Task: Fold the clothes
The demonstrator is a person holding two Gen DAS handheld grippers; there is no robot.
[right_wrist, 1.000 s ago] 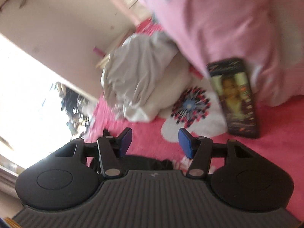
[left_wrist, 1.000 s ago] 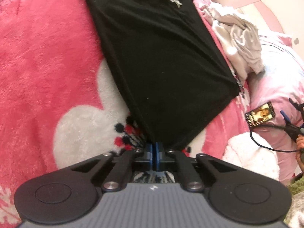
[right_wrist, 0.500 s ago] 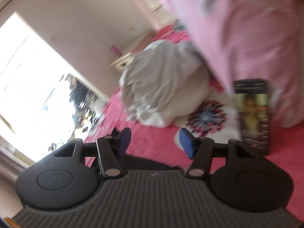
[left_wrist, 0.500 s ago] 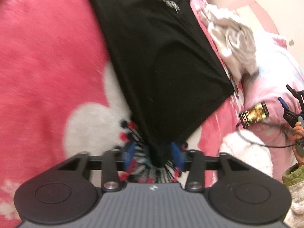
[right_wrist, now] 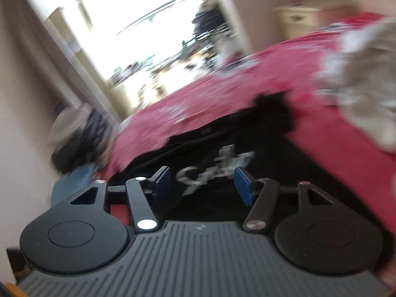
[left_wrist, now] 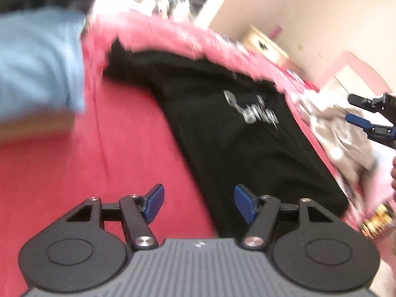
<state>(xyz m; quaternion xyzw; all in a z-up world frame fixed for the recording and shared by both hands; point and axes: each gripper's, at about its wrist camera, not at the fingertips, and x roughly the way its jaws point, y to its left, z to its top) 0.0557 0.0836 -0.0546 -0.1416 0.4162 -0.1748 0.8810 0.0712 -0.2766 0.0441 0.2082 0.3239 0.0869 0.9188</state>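
Left wrist view: left gripper (left_wrist: 198, 204) has just spread its fingers, nothing between them; the black shirt (left_wrist: 247, 143) lies flat on the pink bed (left_wrist: 138, 153), reaching its far edge. One fold looks laid.

Right wrist view: right gripper (right_wrist: 201, 185), fingers apart and empty, tilts down over the shirt's print; next it needs an edge to pinch.

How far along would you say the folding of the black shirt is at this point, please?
Done: the black shirt lies narrowed on the pink blanket, apparently folded lengthwise. In hand: nothing; the left gripper, its jaws having just been opening, and the right gripper are both open and empty. Left: further folds, and the crumpled pale clothes.
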